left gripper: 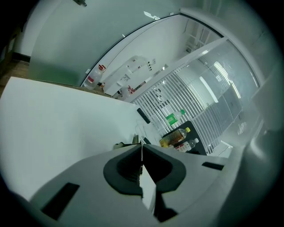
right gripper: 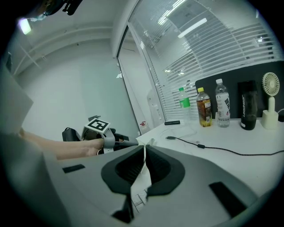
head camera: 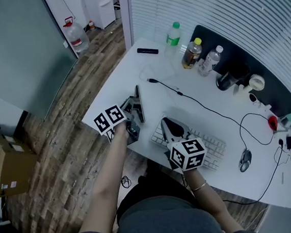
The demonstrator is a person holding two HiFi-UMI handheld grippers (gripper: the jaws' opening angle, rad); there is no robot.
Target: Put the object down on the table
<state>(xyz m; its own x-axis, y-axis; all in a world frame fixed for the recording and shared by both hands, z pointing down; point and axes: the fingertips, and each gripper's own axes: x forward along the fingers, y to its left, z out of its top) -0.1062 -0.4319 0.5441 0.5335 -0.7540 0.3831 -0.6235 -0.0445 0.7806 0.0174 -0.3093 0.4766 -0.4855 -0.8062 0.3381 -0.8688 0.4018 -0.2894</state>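
Left tool: jaws closed, nothing in them, at near-left edge of bench. Right tool: closed too, empty, over keyboard. Clear plastic piece lies on bench beyond left tool; can't tell if that's the task's object.

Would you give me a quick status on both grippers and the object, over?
Left gripper shut, empty. Right gripper shut, empty, over the keyboard. No object held; task's thing not identifiable. Cable lies across the table ahead.
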